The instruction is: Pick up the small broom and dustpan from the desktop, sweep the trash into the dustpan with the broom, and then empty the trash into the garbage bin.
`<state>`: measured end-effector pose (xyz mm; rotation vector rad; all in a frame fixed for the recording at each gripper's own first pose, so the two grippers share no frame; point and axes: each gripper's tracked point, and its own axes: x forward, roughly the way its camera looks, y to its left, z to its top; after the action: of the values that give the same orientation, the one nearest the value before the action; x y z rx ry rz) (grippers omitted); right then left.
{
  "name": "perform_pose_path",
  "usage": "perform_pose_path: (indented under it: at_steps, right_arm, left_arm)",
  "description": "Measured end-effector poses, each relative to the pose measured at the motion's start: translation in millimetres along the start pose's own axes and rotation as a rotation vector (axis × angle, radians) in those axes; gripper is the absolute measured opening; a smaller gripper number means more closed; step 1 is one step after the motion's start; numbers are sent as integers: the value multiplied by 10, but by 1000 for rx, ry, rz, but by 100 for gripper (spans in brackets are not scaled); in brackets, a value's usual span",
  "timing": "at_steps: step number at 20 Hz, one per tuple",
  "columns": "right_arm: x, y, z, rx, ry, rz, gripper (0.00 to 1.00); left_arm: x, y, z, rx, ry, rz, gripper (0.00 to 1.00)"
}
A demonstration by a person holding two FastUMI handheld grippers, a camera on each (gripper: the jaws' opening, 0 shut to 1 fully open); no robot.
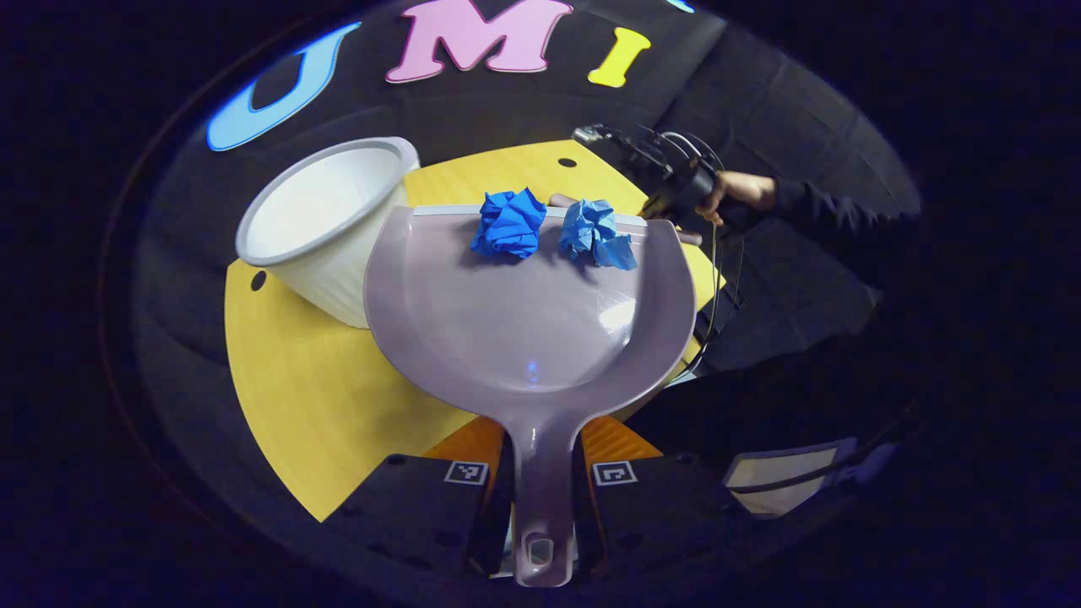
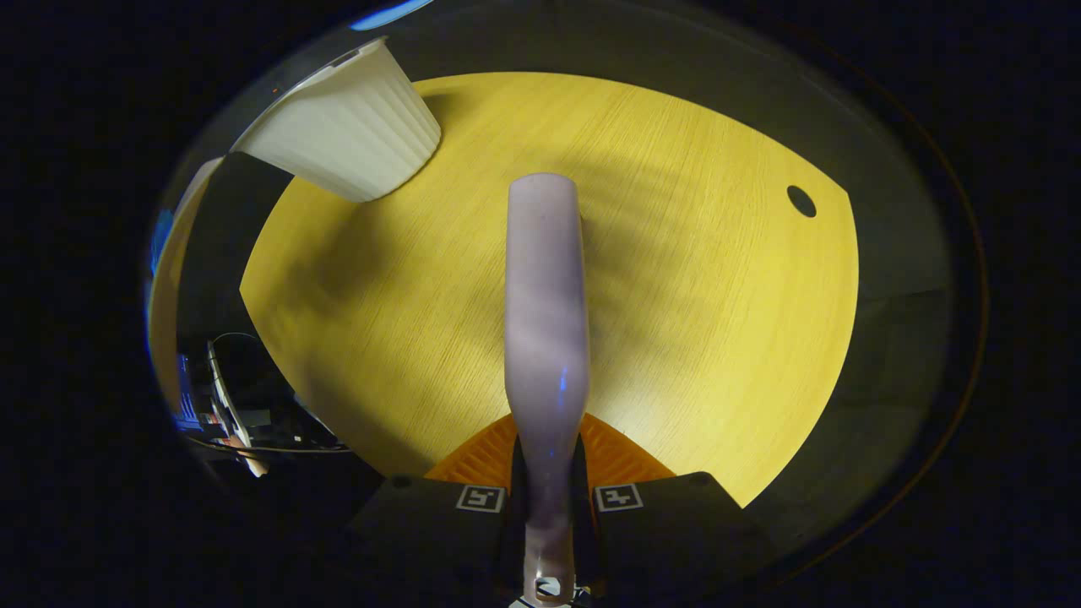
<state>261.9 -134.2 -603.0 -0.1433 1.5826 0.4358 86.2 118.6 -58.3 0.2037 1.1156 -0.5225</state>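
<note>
My left gripper (image 1: pixel 540 490) is shut on the handle of the grey dustpan (image 1: pixel 524 312), which is held above the yellow table (image 1: pixel 321 397). Two crumpled blue paper balls (image 1: pixel 509 222) (image 1: pixel 596 234) lie near the pan's front lip. The white garbage bin (image 1: pixel 317 224) stands just left of the pan, tilted in this view. In the right gripper view my right gripper (image 2: pixel 547 498) is shut on the grey broom (image 2: pixel 546 321), which points out over the table, bristles hidden. The right gripper (image 1: pixel 667 173) also appears in the left gripper view, beyond the pan, held by a hand (image 1: pixel 743 190).
The white bin (image 2: pixel 346 135) sits at the upper left in the right gripper view. The yellow tabletop (image 2: pixel 692 295) has small round holes (image 2: pixel 801 201) near its edges. Cables (image 1: pixel 714 279) hang off the table's right edge. A dark sleeve (image 1: pixel 836 219) reaches in from the right.
</note>
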Motion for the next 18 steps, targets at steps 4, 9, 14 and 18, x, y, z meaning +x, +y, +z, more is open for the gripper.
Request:
perform_pose_path:
  at_steps: [4, 9, 14, 18]
  right_arm:
    - [95, 4, -16, 28, -36, 50, 25]
    - [187, 65, -97, 108, -76, 112, 24]
    - [165, 72, -72, 151, -81, 133, 25]
    - [181, 70, -74, 214, -86, 168, 24]
  left_arm:
    - [-614, 773, 229, -57, -32, 233, 28]
    - [-685, 1693, 644, -45, 131, 435, 28]
    - [-432, 1286, 812, 106, 346, 501, 28]
    - [-178, 1091, 720, 250, 472, 562, 29]
